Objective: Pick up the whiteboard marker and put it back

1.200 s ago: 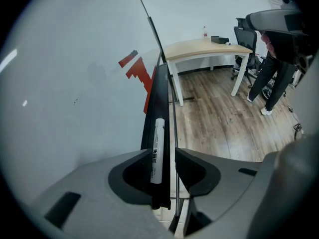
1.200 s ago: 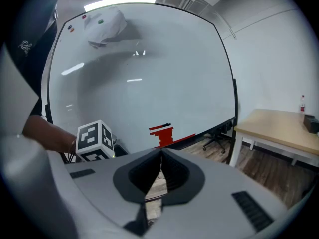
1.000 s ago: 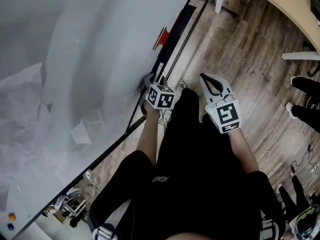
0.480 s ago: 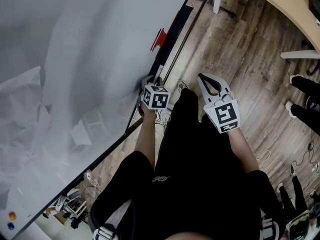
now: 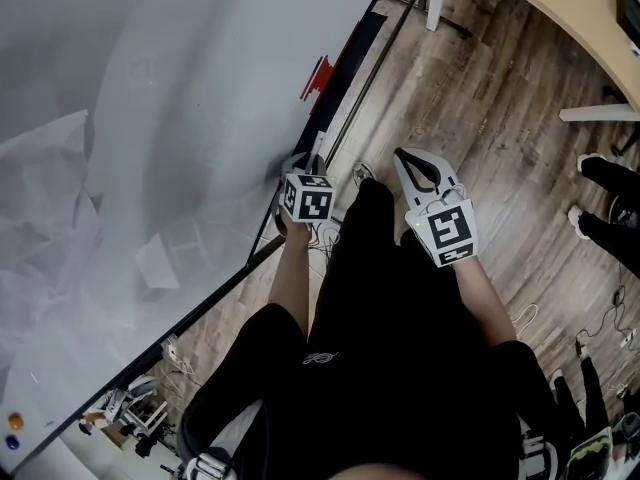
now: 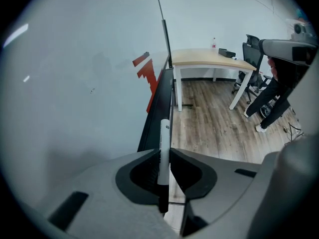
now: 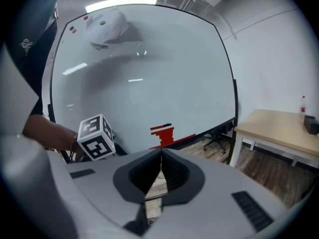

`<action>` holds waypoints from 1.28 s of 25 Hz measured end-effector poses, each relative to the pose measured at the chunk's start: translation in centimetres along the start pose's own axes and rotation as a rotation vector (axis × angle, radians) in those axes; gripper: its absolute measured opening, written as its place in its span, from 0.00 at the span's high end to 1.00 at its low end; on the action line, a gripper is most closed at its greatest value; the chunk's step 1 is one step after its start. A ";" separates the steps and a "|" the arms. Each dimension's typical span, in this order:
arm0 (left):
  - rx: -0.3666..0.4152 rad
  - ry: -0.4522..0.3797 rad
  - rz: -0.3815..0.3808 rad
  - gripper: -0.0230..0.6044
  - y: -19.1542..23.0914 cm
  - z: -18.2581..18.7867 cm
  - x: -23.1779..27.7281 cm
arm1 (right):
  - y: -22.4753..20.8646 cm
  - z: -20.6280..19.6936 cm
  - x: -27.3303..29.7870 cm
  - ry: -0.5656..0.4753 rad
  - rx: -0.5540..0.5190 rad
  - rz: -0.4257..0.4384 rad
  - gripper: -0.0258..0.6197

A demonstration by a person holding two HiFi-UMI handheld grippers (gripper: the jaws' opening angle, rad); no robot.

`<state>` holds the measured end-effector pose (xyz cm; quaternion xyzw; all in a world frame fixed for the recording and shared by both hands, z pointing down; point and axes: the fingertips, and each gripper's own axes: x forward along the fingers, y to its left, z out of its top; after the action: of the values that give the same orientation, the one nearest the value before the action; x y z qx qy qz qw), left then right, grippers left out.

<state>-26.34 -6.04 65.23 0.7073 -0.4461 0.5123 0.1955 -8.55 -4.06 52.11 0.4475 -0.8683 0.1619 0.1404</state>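
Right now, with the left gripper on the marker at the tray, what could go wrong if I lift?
1. The left gripper's jaws have just been closing on the whiteboard marker, and only their tips pinch its thin barrel; it could pivot or slip out.
2. The marker runs alongside the black tray, close to the whiteboard; a skewed lift may knock either.
3. The right gripper is shut, empty and apart, so it likely won't catch a drop.
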 end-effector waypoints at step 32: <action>-0.287 -0.741 -0.090 0.85 -9.0 7.1 -19.7 | 2.9 1.8 -8.9 -0.130 -0.066 0.006 0.96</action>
<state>-16.46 1.99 46.29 0.8286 -0.5220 0.1457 0.1404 -6.09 3.33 46.55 0.4495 -0.8818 0.1041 0.0981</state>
